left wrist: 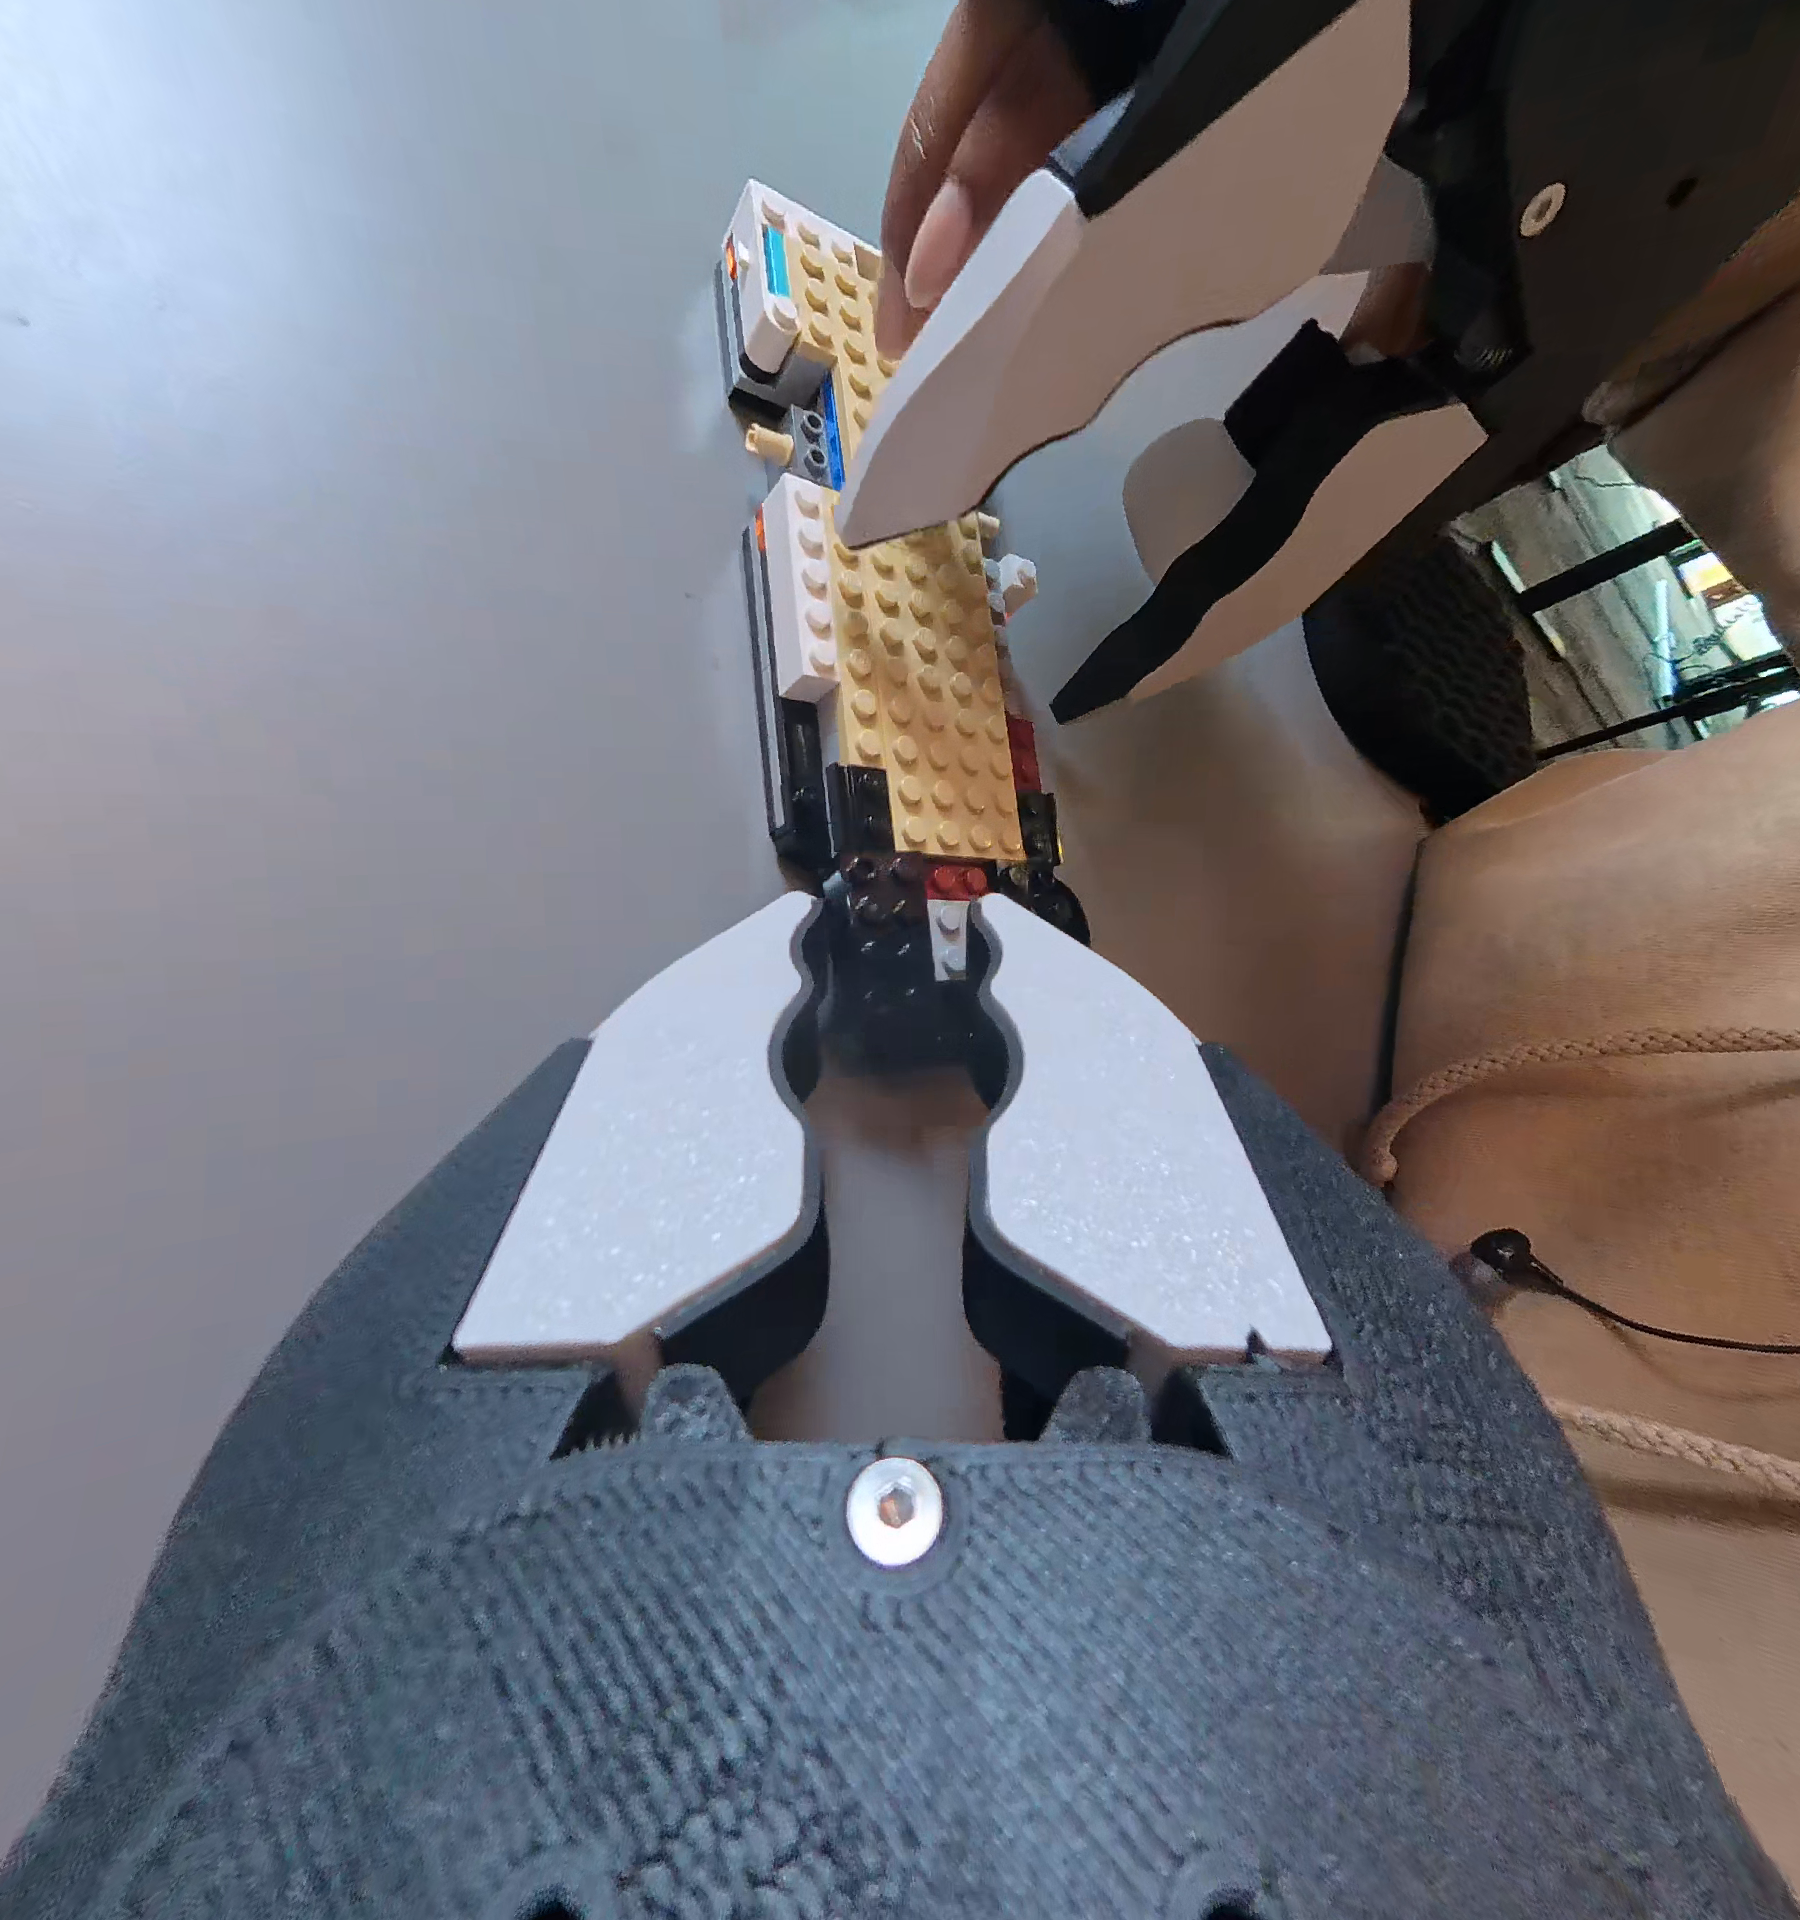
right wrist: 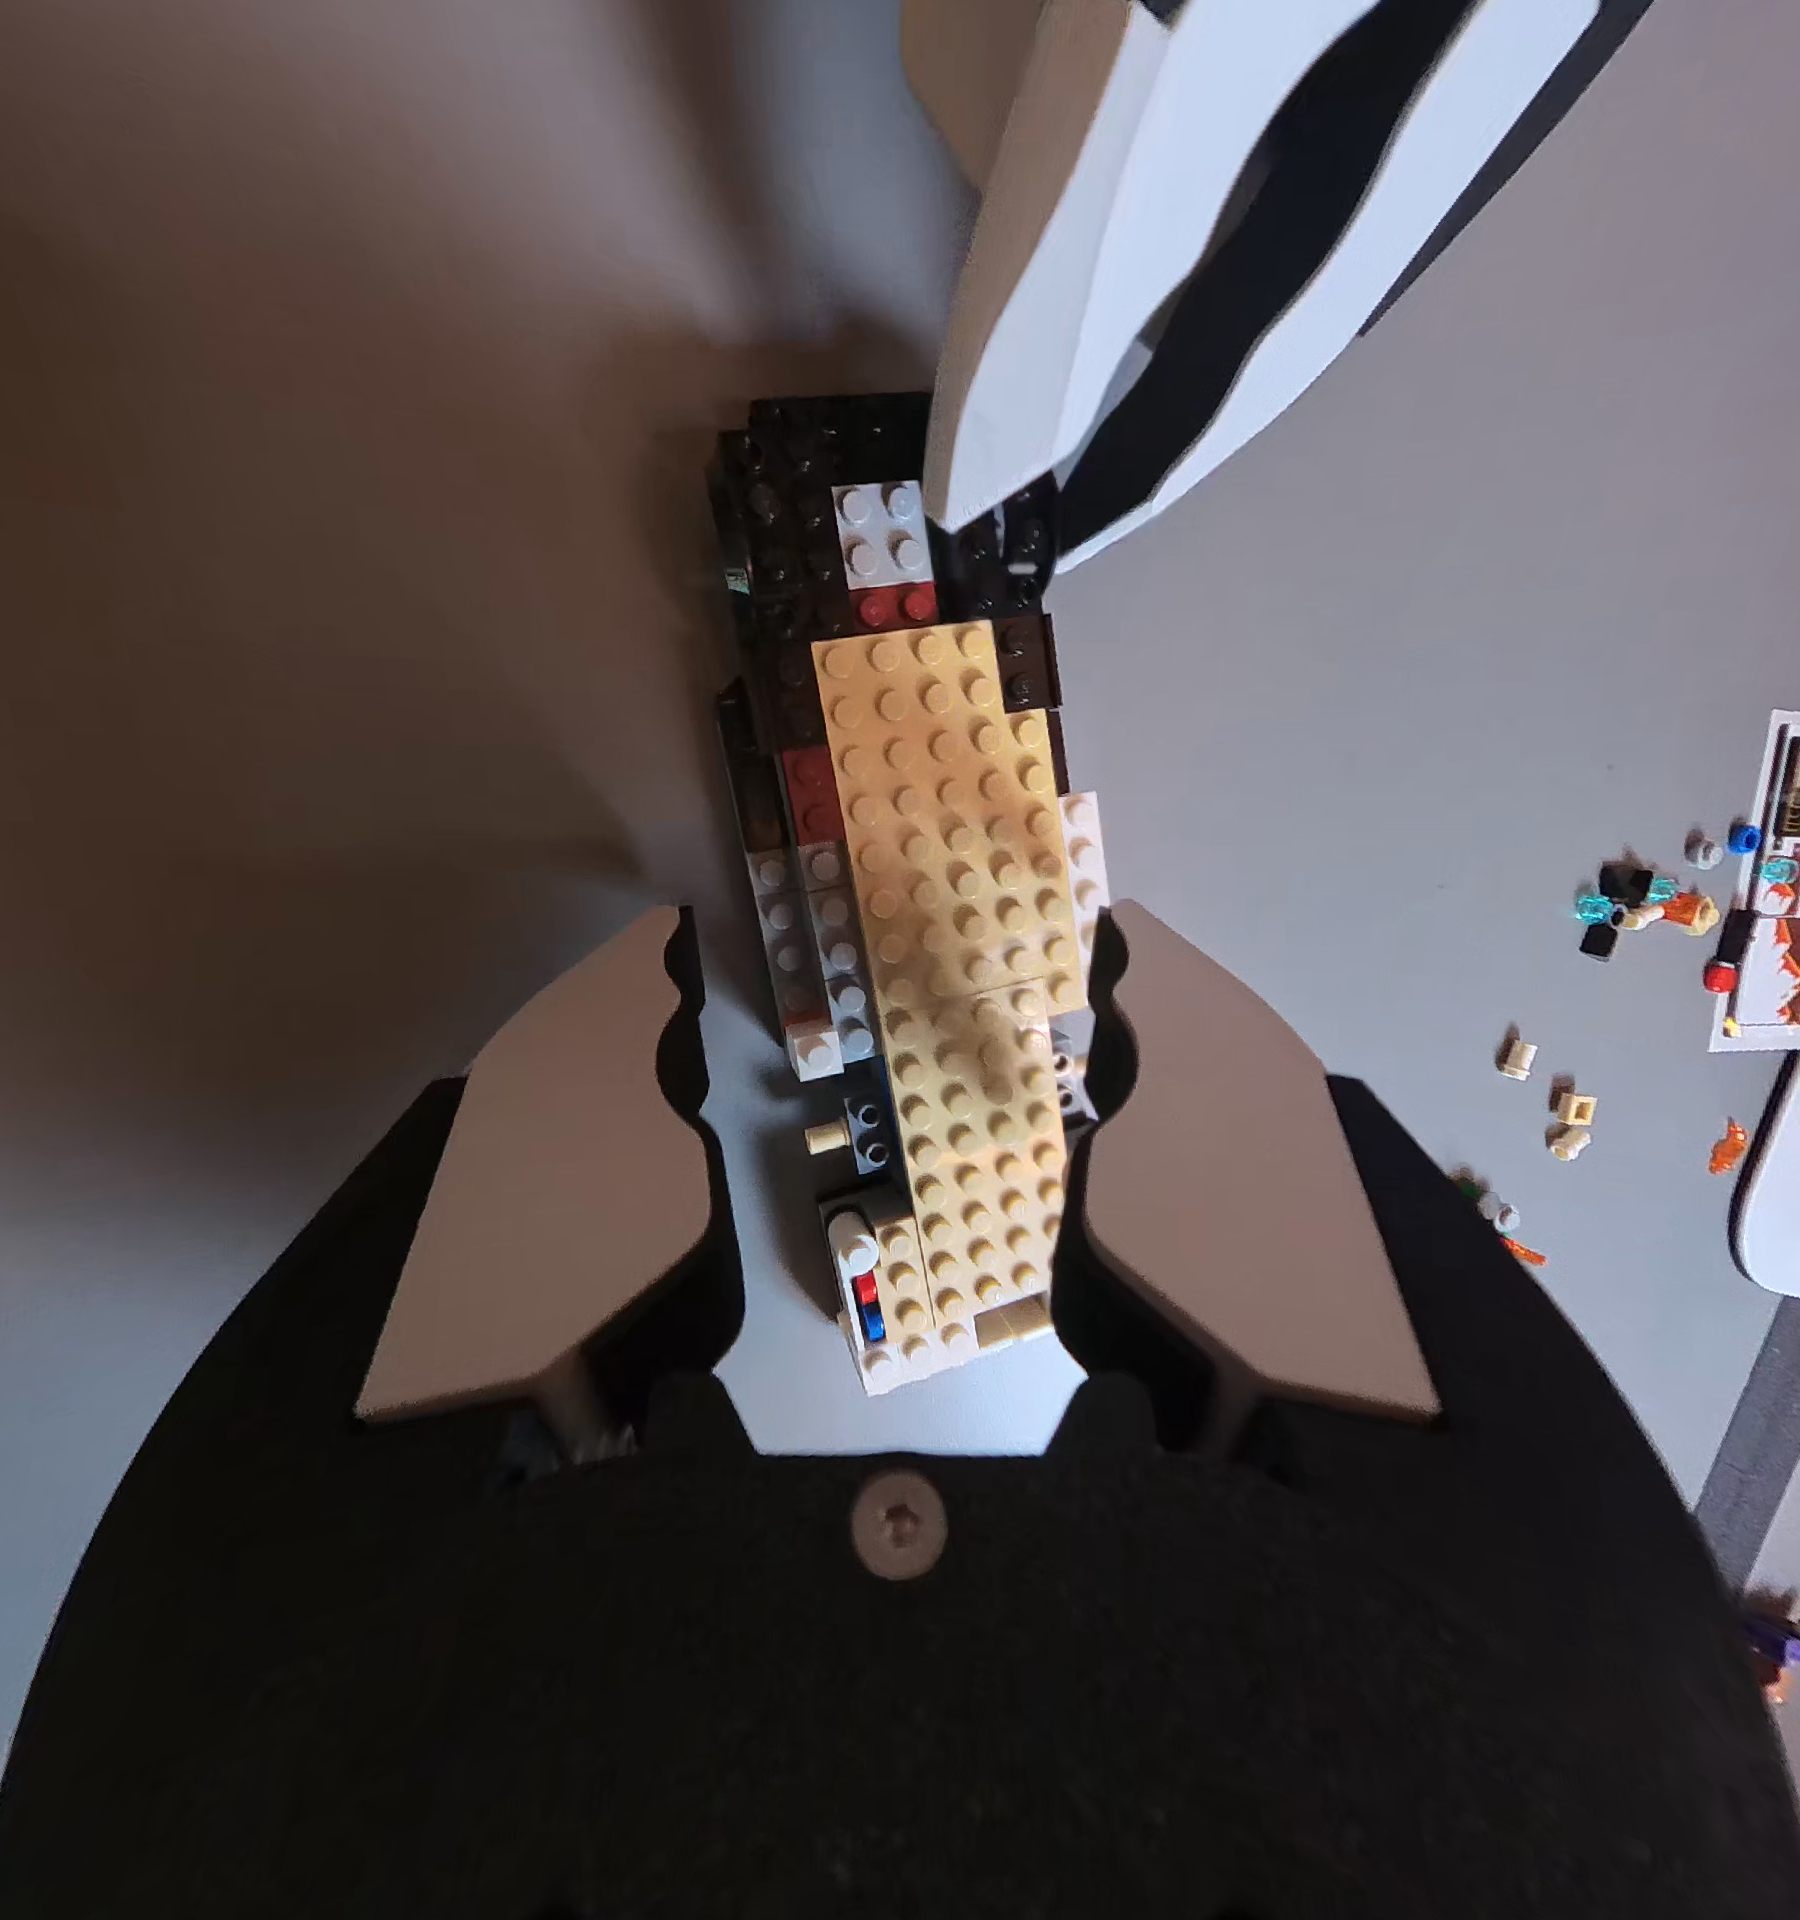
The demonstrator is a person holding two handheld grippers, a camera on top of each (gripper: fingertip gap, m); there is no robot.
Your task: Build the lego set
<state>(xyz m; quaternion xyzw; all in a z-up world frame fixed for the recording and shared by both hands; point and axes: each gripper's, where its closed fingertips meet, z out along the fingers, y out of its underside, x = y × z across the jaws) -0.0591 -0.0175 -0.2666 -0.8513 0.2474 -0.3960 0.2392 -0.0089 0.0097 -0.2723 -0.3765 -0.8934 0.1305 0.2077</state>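
two hand-held grippers meet over one long toy-brick model, which has tan studded plates on top, white and grey bricks along its sides and a black end, and which lies on a plain grey tabletop.

the left hand-held gripper is at the model's black end. its white fingers are parted only narrowly, with black bricks and one small white brick between the tips. i cannot tell whether the pads press on those bricks or merely stand beside them. the tan plates run away from it, straight ahead of its fingertips.

the right hand-held gripper is over the model's other half, its fingers spread wide and gripping nothing. in its own view the tan plates fill the gap between the fingers, closer to the right-side one. in the left wrist view one of its tips is at the surface of the tan plates, though contact is not clear, and the other tip is off the model's side. a person's hand shows behind that gripper, and a beige corded garment is to the right.

well to the right of the right hand-held gripper lie a printed sticker sheet, a scatter of tiny loose pieces in black, blue, orange and clear turquoise, and a few small tan pieces.
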